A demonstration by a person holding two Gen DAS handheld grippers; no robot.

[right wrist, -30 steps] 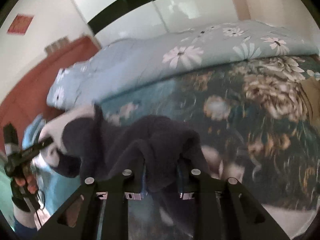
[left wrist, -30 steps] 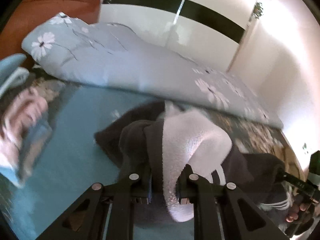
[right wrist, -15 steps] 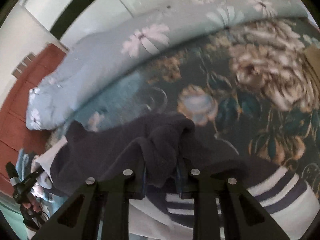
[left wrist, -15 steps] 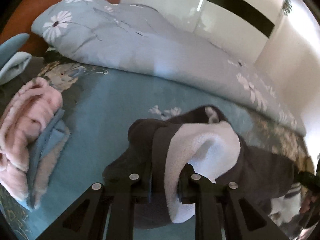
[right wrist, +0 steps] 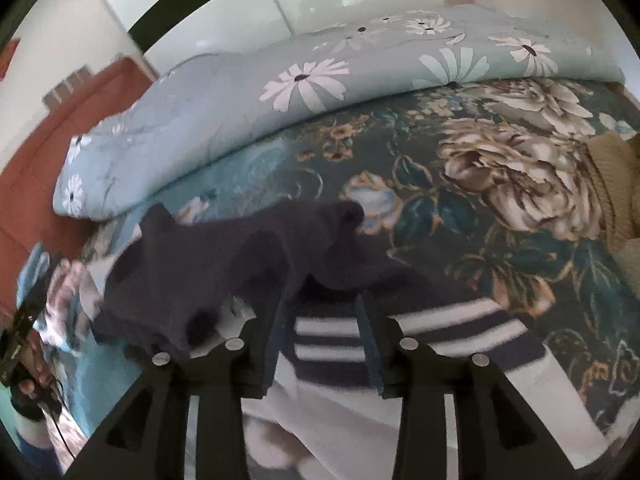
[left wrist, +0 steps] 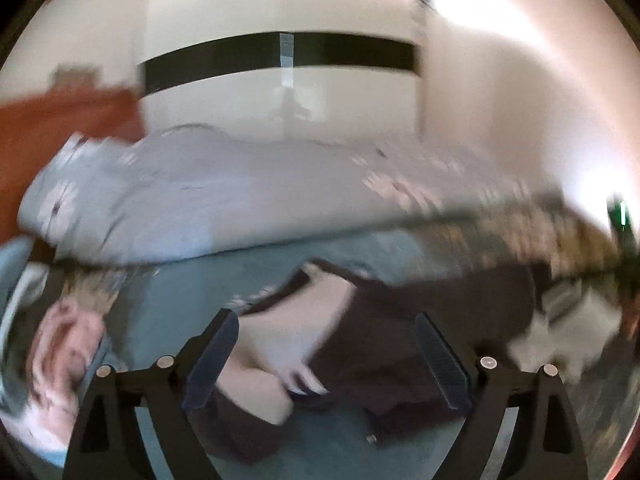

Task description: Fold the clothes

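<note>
A dark fleece garment with a white fleecy lining lies on the bed. My left gripper is open wide just above it, holding nothing; this view is blurred. In the right wrist view the same dark garment lies folded over its white part with dark stripes. My right gripper is open over the striped part, and a fold of dark cloth drapes by its left finger.
A rolled light-blue daisy duvet runs along the far side of the floral bedspread. A pink and blue folded pile lies at the left. A tan knit item sits at the right edge. An orange headboard stands behind.
Both grippers have opened and let go of the dark garment, which now lies on the bed. The left gripper has tilted up and is moving fast.
</note>
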